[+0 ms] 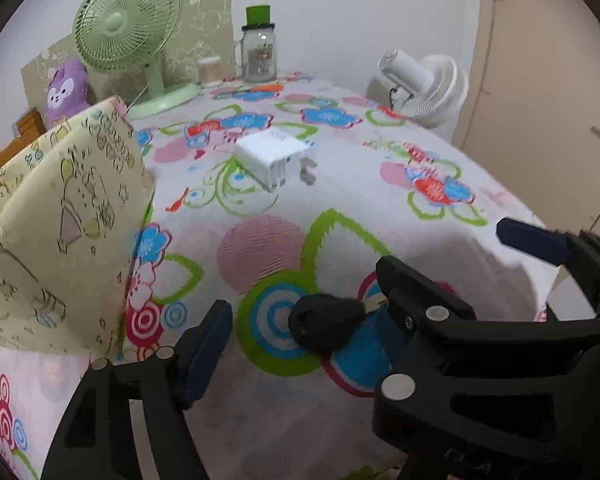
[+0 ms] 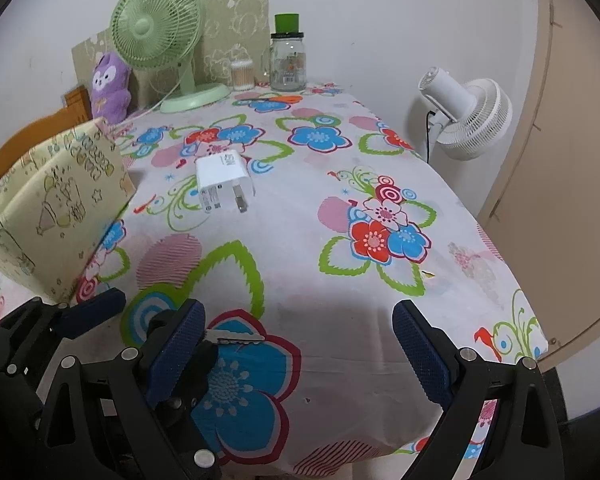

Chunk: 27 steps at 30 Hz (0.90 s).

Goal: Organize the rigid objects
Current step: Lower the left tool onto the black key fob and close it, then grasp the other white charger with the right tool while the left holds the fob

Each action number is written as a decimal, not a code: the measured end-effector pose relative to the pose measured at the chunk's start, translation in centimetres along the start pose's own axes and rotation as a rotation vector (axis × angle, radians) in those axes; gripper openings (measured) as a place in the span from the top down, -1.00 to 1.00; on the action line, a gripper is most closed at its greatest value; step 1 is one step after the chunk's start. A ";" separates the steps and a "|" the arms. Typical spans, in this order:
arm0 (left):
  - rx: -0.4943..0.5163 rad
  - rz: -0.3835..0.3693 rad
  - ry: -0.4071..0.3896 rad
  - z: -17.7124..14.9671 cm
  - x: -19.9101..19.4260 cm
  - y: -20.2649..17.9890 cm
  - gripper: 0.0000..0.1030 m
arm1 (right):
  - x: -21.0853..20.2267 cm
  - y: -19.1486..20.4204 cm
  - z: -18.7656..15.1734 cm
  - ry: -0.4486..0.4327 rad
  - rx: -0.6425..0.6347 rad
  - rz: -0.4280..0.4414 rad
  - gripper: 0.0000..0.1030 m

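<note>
Key (image 2: 236, 338) blade only in right view, head (image 1: 326, 322) in left; both grippers (image 1: 302, 334) (image 2: 300, 344) wide.

A counter (image 2: 340, 272) covered in a white cloth with bright flowers stands against a white wall (image 2: 380, 8). A beige door (image 2: 560, 140) is on the right. A white fan (image 2: 468, 120) stands beside the counter. A wooden chair back (image 2: 32, 136) shows at left. Lighting is soft and even.
</note>
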<state>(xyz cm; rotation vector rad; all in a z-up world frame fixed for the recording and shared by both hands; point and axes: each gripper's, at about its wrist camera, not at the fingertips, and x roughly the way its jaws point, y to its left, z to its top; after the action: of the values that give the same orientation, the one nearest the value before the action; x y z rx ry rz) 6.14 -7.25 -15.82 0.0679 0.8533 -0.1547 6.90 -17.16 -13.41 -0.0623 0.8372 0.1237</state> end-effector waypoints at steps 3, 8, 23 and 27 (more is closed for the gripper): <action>-0.005 -0.003 0.004 0.0 0.0 0.1 -0.47 | 0.1 0.1 0.0 -0.002 -0.009 0.002 -0.87; 0.012 -0.018 -0.006 0.1 -0.1 -0.1 -0.14 | 0.4 0.0 0.1 0.006 0.001 0.004 -0.87; -0.018 -0.018 0.010 1.4 0.5 0.8 0.27 | 1.5 0.3 1.3 0.016 -0.003 0.006 -0.87; -0.037 -0.005 0.012 2.4 1.0 1.4 0.27 | 2.3 0.6 2.5 0.014 -0.015 0.018 -0.87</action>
<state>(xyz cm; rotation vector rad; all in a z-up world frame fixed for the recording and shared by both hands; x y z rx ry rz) 8.77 -6.24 -15.00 0.0321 0.8677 -0.1434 10.23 -16.15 -13.43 -0.0695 0.8507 0.1470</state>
